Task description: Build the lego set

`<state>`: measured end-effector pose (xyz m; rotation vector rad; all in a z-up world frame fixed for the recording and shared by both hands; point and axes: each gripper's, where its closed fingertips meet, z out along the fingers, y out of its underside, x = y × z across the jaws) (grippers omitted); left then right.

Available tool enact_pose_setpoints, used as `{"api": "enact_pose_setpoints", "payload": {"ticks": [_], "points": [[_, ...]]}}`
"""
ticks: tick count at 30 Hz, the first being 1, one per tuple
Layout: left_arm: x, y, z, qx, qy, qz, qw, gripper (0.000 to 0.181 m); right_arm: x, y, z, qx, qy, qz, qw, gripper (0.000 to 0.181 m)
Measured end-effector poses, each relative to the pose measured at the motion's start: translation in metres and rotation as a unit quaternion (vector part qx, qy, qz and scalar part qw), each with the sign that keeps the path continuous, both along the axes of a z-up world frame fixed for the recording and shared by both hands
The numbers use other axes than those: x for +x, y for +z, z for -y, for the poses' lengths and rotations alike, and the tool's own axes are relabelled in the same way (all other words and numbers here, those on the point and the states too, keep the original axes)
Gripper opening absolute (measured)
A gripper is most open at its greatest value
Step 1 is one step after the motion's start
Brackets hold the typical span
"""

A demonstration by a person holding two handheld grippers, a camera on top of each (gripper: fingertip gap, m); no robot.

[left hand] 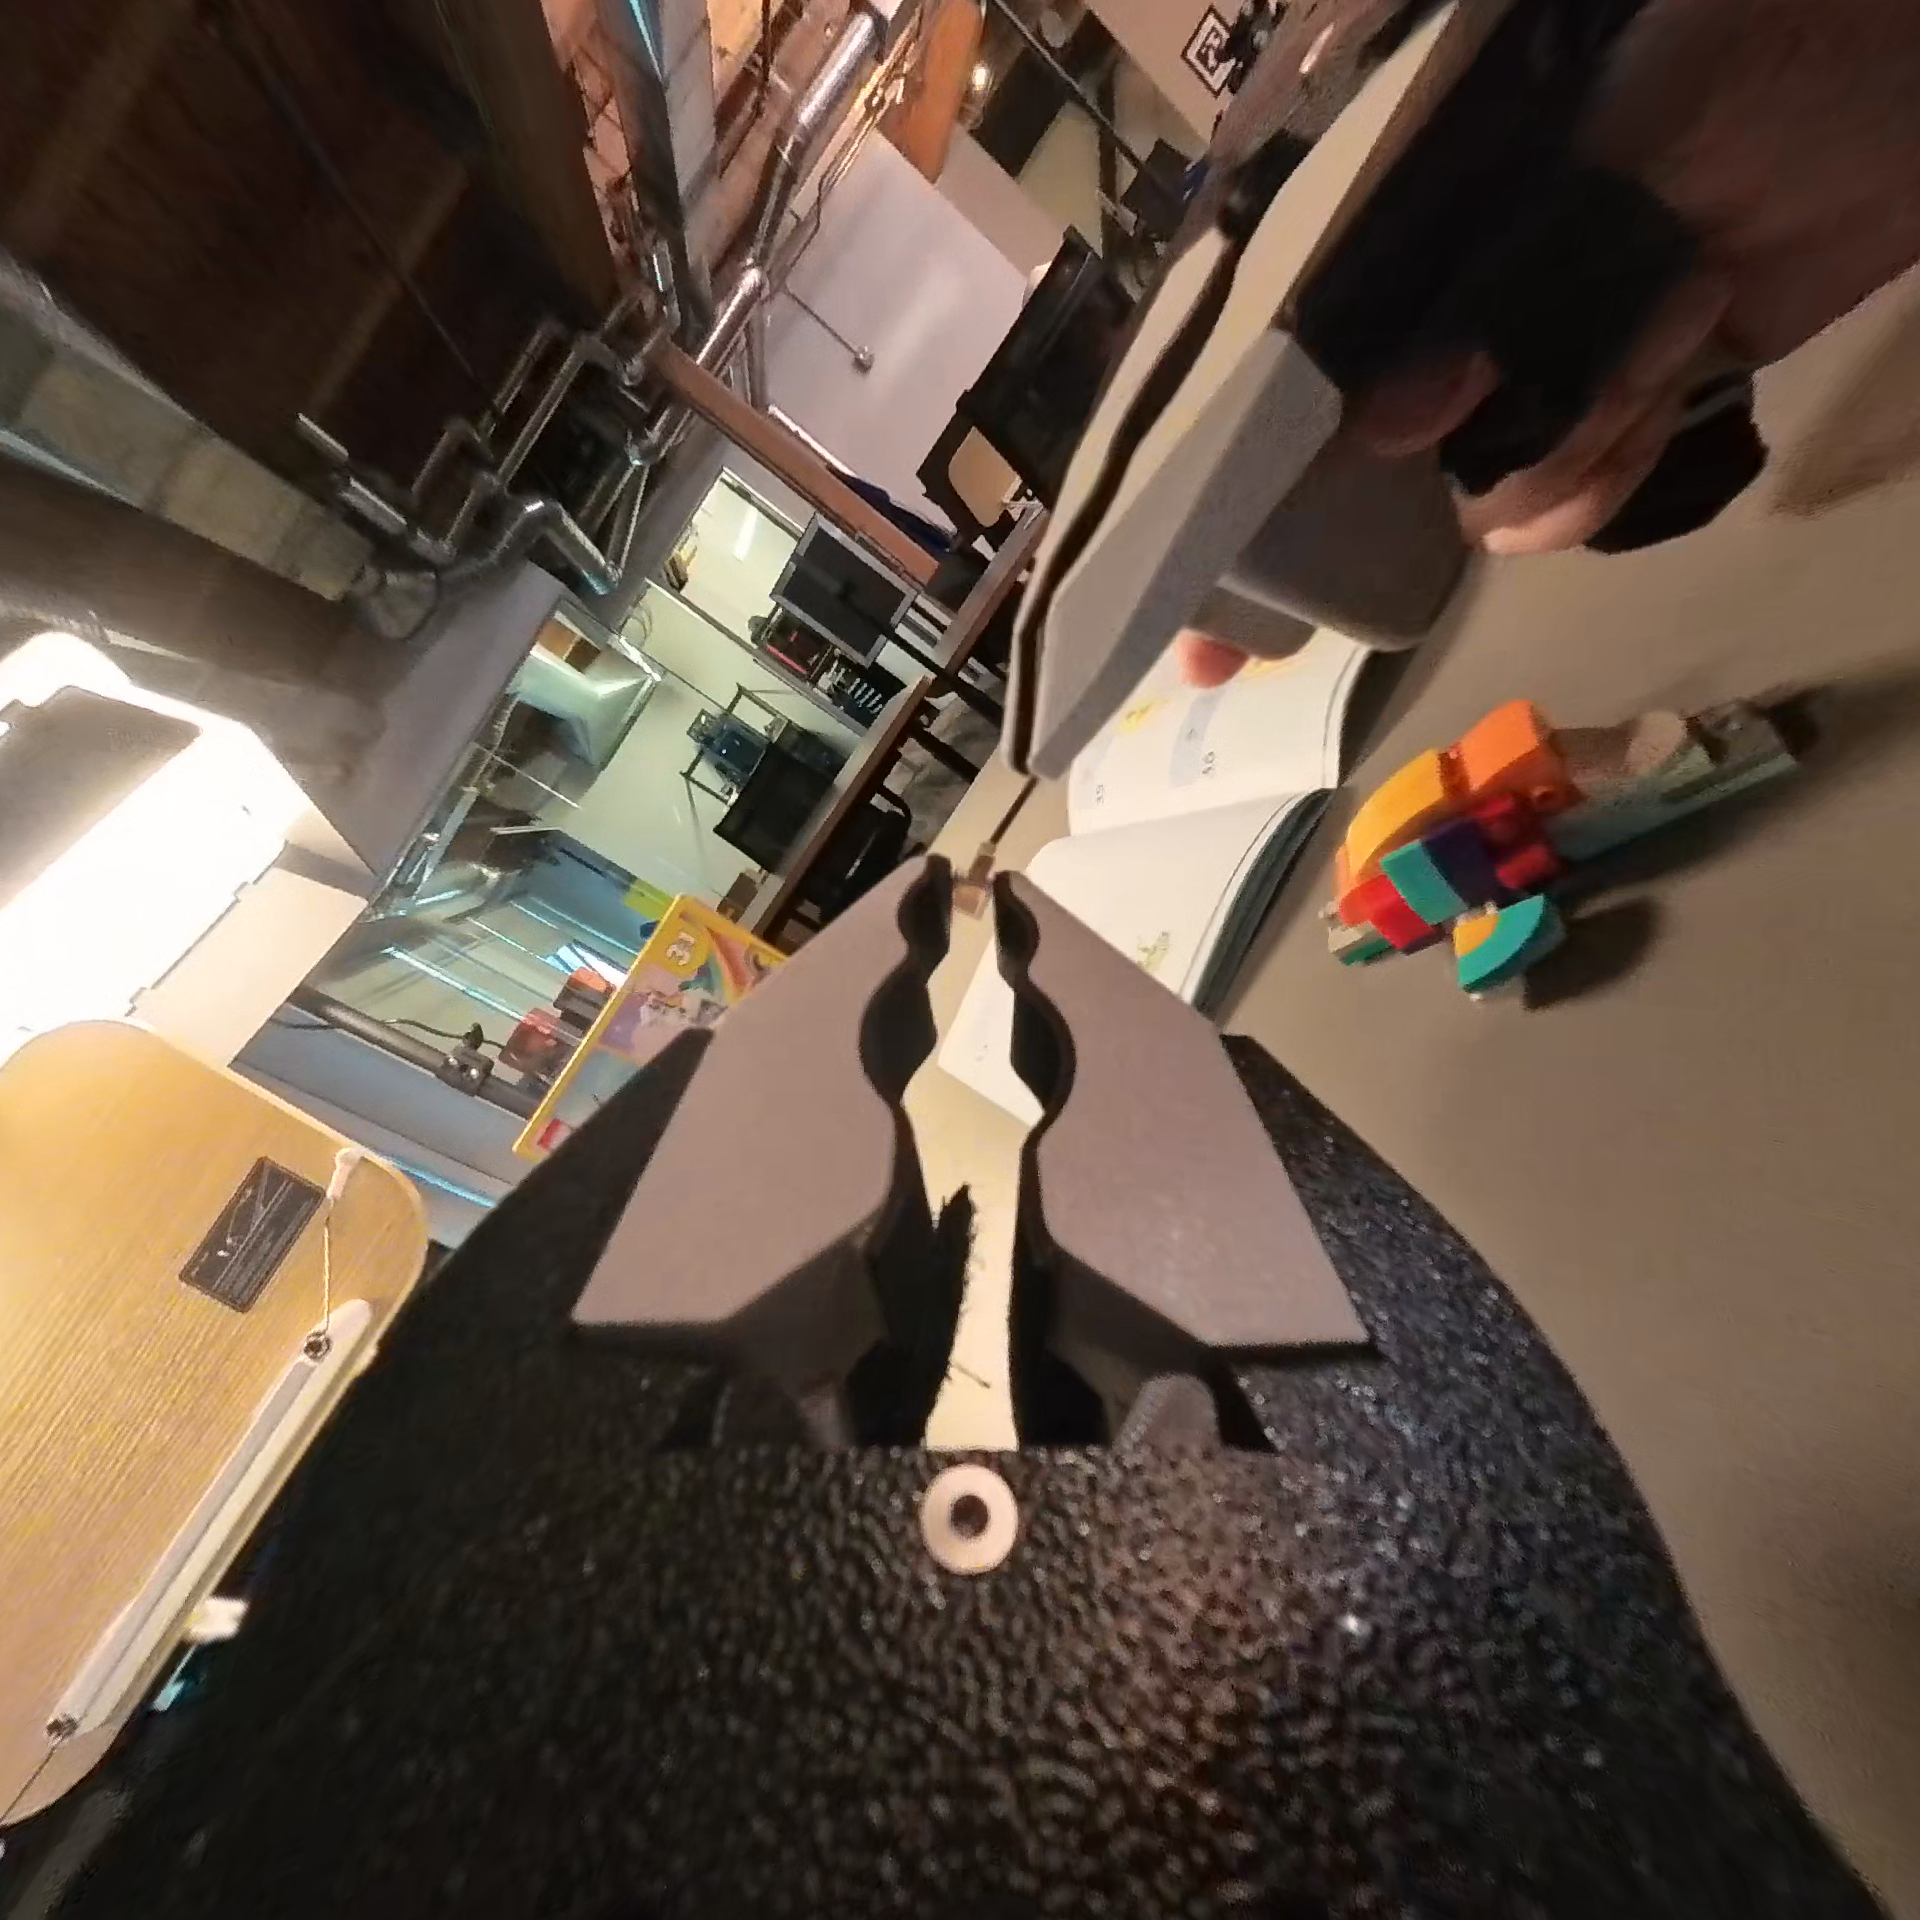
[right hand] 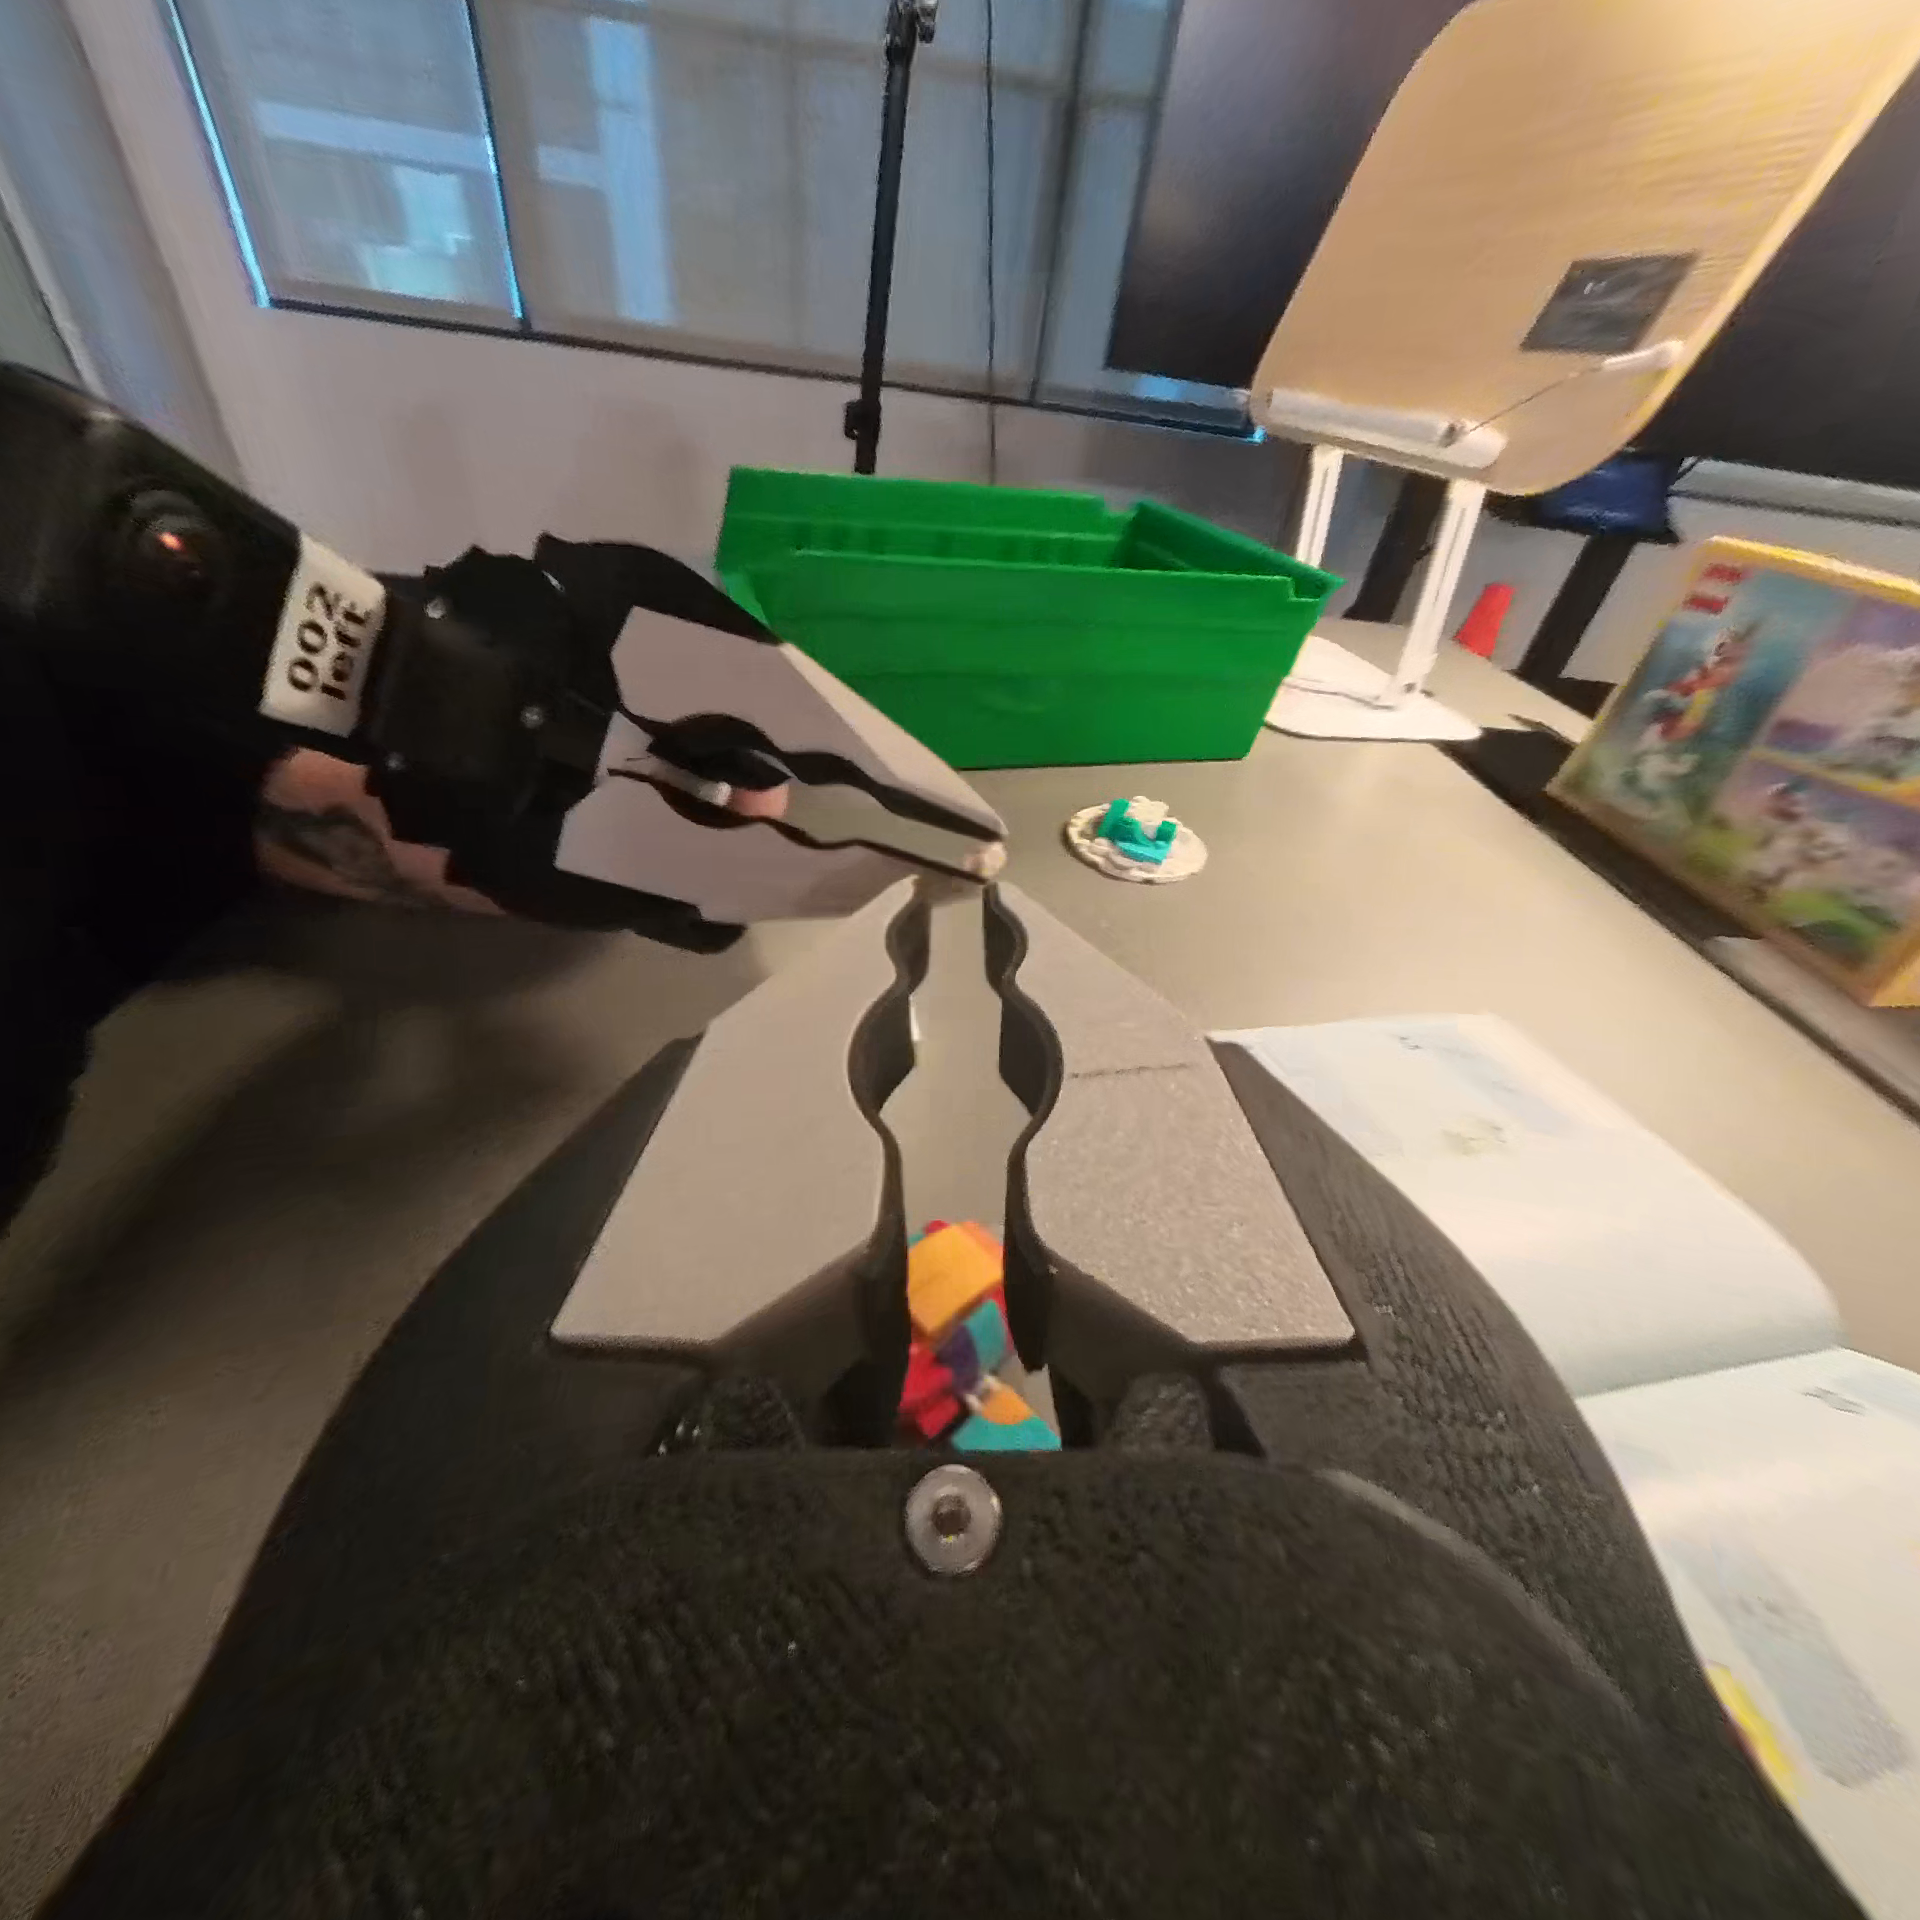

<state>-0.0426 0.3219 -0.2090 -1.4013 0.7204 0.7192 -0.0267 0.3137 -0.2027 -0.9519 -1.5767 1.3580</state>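
On the grey table (right hand: 1351, 914) I see the green bin (right hand: 1018, 634), the open instruction booklet (right hand: 1558, 1195) and the colourful lego model (left hand: 1455, 862).

My left gripper (right hand: 982, 847) pinches a tiny pale piece (left hand: 975, 878). My right gripper (right hand: 951, 899) has its fingers slightly apart, empty.

The piece may slip at handover.

Only the right wrist view shows the small teal-and-white assembly (right hand: 1138, 836).

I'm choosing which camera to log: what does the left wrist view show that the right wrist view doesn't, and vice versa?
Only the left wrist view: ceiling pipes and a monitor. Only the right wrist view: a green bin, a small teal build on a white disc and windows. Both: the colourful model, the open booklet, the box, and the left gripper shut on a small piece.
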Motion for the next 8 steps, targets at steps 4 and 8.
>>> {"api": "enact_pose_setpoints", "payload": {"ticks": [4, 8], "points": [[0.008, -0.006, -0.004, -0.014, -0.015, 0.006, 1.000, 0.006, 0.004, -0.001, -0.004, -0.022, -0.019, -0.005, 1.000, 0.010], [0.010, -0.009, -0.005, -0.020, -0.019, 0.004, 1.000, 0.006, 0.002, -0.008, -0.007, -0.012, -0.036, 0.012, 0.999, 0.013]]}}
